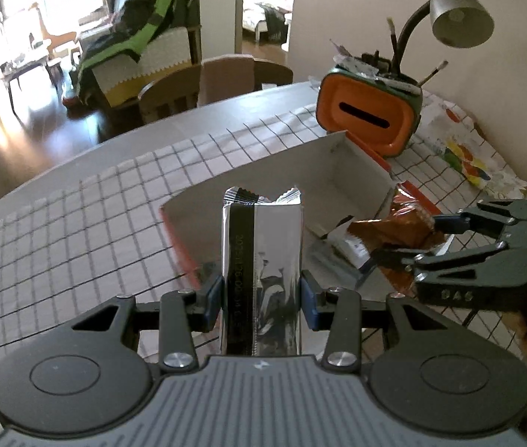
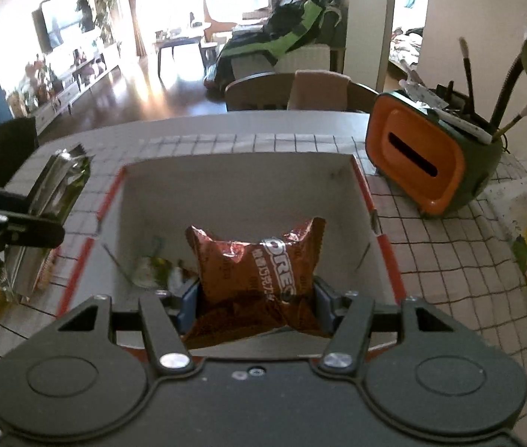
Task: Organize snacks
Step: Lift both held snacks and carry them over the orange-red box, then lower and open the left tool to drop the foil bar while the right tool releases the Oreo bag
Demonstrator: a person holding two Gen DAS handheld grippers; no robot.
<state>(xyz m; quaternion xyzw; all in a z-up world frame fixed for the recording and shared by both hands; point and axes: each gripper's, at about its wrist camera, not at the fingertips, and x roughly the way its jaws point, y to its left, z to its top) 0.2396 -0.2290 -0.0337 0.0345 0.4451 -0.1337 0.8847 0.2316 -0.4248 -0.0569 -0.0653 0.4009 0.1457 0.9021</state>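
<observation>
Left wrist camera looks down my left gripper [image 1: 262, 290], whose blue pads are closed on the sides of a tall silver foil snack packet [image 1: 262, 257], held upright above the grid-patterned tablecloth [image 1: 77, 231] just short of the near wall of an open white cardboard box [image 1: 349, 171] with orange-red edges. Right wrist camera shows my right gripper [image 2: 257, 298] pinching a crumpled brown Oreo packet [image 2: 259, 260] by its lower part, hanging over the near part of the box, where a few small wrappers [image 2: 152, 272] already lie on the floor. Beyond the box sit an orange and green desk organiser [image 2: 427, 160] holding brushes, and a grey gooseneck lamp [image 1: 457, 11]. Both snacks seem to be on their way into the box. To do this well, I judge I should carry each packet fully past the rim before loosening my pads, lower it close to the floor so it does not bounce out, and keep my two claws apart, since they converge on the same opening. The foil packet is slippery and tall; it should be laid flat.
</observation>
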